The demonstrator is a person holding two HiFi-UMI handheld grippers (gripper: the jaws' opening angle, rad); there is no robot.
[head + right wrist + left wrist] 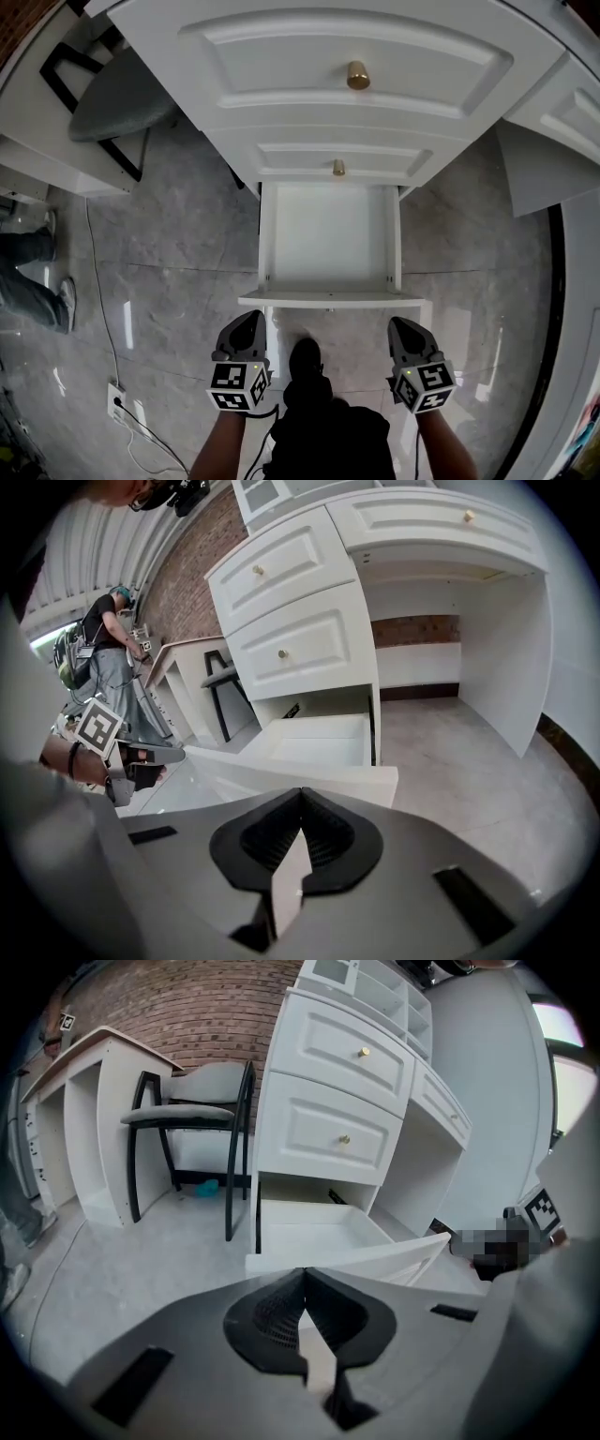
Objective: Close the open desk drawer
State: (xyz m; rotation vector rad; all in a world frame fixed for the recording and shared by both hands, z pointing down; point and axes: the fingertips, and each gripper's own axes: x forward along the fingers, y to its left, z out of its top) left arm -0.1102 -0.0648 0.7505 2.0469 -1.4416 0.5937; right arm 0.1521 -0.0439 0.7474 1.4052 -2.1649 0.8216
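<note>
The bottom drawer [328,234] of the white desk stands pulled out and looks bare inside. Its front panel [333,300] faces me. My left gripper [251,319] is shut and hovers just short of the panel's left end. The right gripper [398,324], also shut, hovers the same way near the right end. Neither touches the panel. In the left gripper view the shut left gripper [305,1274] points at the drawer [319,1237]. The right gripper view has the shut right gripper [300,794] facing the front panel [309,775].
Two shut drawers with brass knobs [357,75] sit above the open one. A black chair with a grey seat [112,98] stands to the left, by a white side desk [75,1082]. A cable and socket [117,398] lie on the floor. A person's legs [28,281] are at the far left.
</note>
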